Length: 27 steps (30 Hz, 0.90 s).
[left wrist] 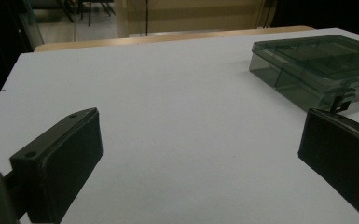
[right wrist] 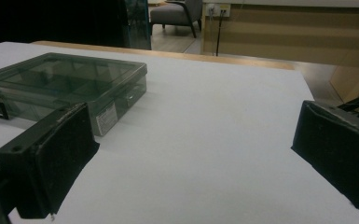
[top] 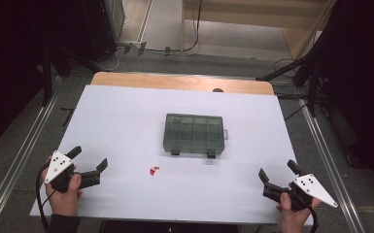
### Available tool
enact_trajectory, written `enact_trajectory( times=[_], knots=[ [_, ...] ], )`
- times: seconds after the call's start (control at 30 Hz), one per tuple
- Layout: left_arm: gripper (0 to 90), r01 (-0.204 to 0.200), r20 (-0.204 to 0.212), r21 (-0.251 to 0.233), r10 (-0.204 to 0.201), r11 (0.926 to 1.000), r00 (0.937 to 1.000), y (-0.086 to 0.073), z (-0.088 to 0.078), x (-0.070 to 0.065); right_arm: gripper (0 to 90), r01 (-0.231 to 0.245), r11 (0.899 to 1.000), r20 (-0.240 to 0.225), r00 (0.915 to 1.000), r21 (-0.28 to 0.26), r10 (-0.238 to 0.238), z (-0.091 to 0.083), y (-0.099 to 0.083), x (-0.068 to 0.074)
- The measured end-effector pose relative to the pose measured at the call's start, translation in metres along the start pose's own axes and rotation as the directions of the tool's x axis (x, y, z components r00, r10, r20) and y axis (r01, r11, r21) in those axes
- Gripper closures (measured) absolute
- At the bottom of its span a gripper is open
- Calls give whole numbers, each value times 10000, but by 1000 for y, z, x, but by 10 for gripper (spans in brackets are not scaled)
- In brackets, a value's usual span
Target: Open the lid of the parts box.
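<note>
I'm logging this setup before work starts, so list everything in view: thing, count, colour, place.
compartment box: one, clear smoky grey-green, lid closed with two dark latches at its near edge, middle of the board.
small red pieces: a little cluster, count unclear, red, on the board just in front of the box, toward its left.
board: one, white, covering the table.
table: one, light wood, far edge showing beyond the board.
left gripper: one, black with grey plate, near left corner, open, empty.
right gripper: one, black with grey plate, near right corner, open, empty.

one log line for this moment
left hand-held gripper: open, empty | right hand-held gripper: open, empty | smoky translucent plastic compartment box: lid closed, untouched
</note>
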<state>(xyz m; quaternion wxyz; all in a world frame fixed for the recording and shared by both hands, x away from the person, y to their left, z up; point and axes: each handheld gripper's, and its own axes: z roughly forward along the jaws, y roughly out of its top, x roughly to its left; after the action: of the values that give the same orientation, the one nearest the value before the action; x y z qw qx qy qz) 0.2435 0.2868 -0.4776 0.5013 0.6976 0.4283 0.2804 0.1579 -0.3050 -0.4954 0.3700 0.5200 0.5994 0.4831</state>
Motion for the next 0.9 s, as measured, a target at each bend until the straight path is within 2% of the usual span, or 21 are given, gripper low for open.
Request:
enact_trajectory(
  times=[0.1, 0.2, 0.3, 0.37, 0.47, 0.63, 0.9],
  knots=[
    [0, -197, -33, 14, 197, 9998, 9998, 6, 1, -6, 0, 21, 10000, -81, 10000, -43, -21, 2, 5, 1],
    [0, -204, -7, 1, 204, 9998, 9998, 8, 2, -9, 0, -78, 9999, -128, 9999, -73, 77, 5, 9, 3],
    [0, -327, 150, 101, 326, 9994, 9994, 12, 6, -14, 0, -451, 9989, -308, 9985, -102, 448, 9, 12, 6],
    [0, -377, 281, 168, 372, 9991, 9989, 14, 9, -16, 0, -333, 9994, -360, 9988, -95, 329, 12, 16, 8],
    [0, -332, 438, 256, 320, 9991, 9985, 18, 15, -19, 0, -206, 9997, -429, 9989, -91, 202, 16, 20, 12],
    [0, -223, 695, 562, 183, 9982, 9974, 28, 25, -23, 0, -297, 9995, -761, 9967, -46, 293, 26, 30, 18],
    [0, -181, 1178, 432, 129, 9989, 9930, 42, 43, -32, 12, -277, 9995, -1254, 9918, -172, 253, 49, 47, 24]
  ],
)
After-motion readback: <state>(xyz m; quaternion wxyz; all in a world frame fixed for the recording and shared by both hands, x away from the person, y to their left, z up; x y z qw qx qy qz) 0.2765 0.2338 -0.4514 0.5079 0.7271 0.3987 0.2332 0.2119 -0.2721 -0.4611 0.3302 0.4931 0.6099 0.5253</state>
